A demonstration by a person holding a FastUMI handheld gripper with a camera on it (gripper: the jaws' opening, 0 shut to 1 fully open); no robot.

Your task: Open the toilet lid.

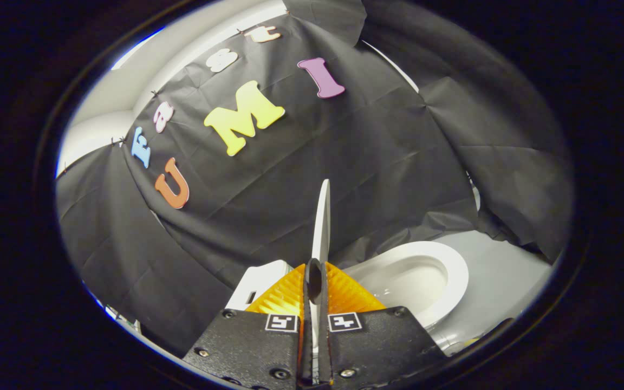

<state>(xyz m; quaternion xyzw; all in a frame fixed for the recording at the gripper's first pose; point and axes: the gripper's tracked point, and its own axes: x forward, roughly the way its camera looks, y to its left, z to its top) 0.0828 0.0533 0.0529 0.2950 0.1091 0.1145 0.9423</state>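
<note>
Cloth wall (344,162) behind, grey floor (501,281) beside. One toilet bowl (426,276), seat rim exposed, open room above it. One toilet lid (322,222) raised, edge-on to you, just ahead of the fingers. Your gripper (316,281) is clamped on its thin edge, both fingers pressing it.

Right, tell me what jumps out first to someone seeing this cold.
First, the white toilet lid, seen edge-on as a thin blade rising straight ahead, with the gripper shut on its edge, both fingers pressing. Next, the open toilet bowl beside the fingers, with black cloth behind it all.
</note>
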